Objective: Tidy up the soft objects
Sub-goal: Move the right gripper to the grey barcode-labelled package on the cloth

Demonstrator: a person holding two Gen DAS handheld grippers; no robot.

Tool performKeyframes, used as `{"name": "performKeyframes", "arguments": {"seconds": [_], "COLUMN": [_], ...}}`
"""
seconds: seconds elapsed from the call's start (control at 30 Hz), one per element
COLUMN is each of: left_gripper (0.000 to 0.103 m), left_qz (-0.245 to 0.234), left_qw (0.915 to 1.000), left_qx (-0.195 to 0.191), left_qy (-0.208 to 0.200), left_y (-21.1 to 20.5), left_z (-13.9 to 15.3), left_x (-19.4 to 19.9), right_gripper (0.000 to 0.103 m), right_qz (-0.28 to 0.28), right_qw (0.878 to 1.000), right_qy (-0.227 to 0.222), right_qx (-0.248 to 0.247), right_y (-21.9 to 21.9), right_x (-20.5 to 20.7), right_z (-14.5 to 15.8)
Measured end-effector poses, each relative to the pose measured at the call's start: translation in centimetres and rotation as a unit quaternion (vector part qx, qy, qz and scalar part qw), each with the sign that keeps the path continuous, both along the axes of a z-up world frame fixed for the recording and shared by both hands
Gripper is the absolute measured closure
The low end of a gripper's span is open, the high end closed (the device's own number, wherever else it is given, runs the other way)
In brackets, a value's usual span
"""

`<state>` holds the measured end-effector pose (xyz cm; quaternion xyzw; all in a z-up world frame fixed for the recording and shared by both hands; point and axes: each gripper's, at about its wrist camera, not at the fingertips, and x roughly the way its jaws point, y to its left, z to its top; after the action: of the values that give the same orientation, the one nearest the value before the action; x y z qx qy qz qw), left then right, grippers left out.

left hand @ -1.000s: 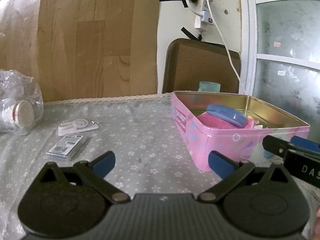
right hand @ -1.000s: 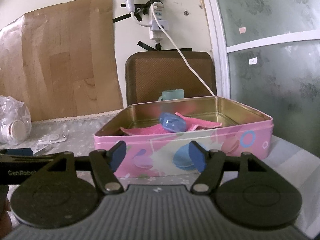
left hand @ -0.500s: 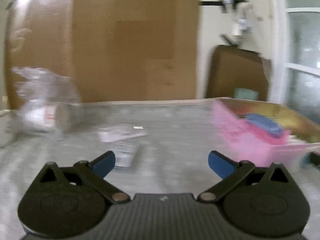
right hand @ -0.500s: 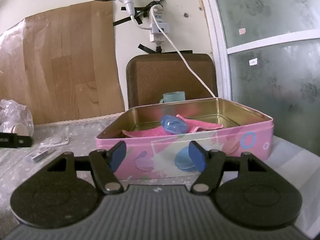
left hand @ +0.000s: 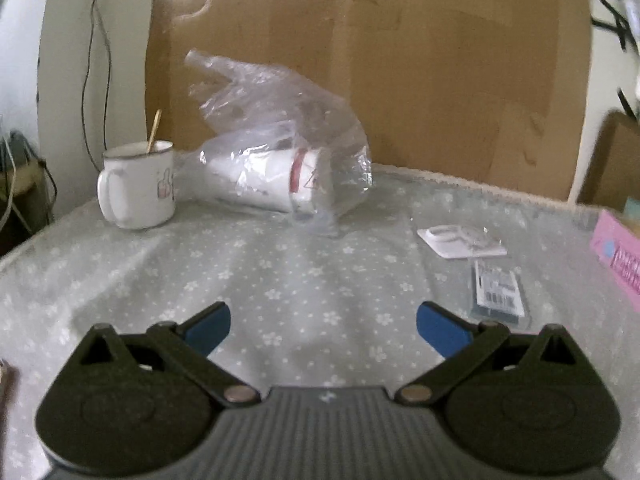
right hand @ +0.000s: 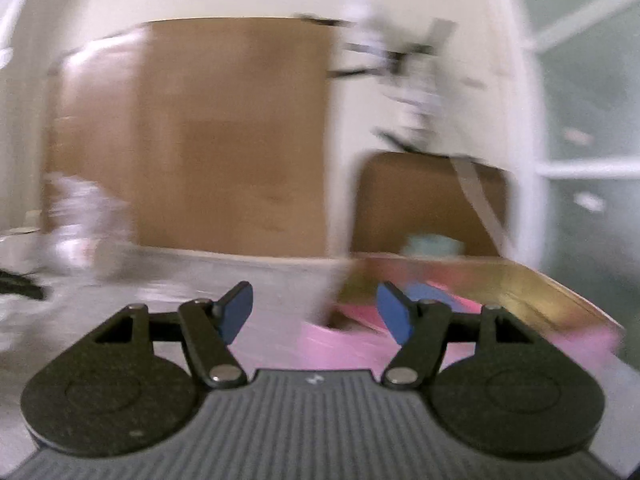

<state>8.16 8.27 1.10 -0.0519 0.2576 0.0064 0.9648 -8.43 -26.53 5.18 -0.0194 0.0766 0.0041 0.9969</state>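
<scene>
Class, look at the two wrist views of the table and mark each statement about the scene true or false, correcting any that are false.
1. The white enamel mug holds a thin stick. True.
2. The crumpled clear plastic bag hangs from the left hand-held gripper. False: the bag lies on the flowered grey tablecloth, and that gripper is open with nothing between its pads.
3. The mug stands right of the bag in the left wrist view. False: it stands to the bag's left.
4. The right hand-held gripper is open and holds nothing. True.
5. The pink rectangular tin is closed with a lid. False: it is open, with a gold inside showing.
</scene>
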Motion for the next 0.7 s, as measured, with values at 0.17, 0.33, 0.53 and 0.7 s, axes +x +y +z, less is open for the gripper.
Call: {"name": "performKeyframes", "arguments": {"seconds": [0.17,0.33,0.53,0.7], "left_gripper": [0.0,0.0,0.0,0.0], "left_qz": [-0.003,0.003,0.007,0.002], "left_qw": [0.9999,0.9999,0.9994,0.9995], "left_qx": [-0.004,-0.013,-0.034,-0.031], "left_qy": [-0.009,-0.01,-0.004,-0.007], "left_y": [0.4,0.7,1.3,1.1], "left_z": [0.2,0.0,-0.1,-0.2], "left_x": [-0.3,-0.1,0.3,0.2], "right_gripper": [0.032,0.03,0.025,0.068], "right_qz": [0.124,0.165,0.13,0.154], "right_qw": [0.989,0.965,0.954,0.948], "right_qy": [0.083,0.205,0.269,0.277], "right_qx": [0.002,0.022,0.01,0.009], "right_y": [6.8,12.2,15.2,13.9], "right_x": [6.5,14.3,19.7,18.5], "right_z": [-0.1,-1.9,-4.1,-4.1]}}
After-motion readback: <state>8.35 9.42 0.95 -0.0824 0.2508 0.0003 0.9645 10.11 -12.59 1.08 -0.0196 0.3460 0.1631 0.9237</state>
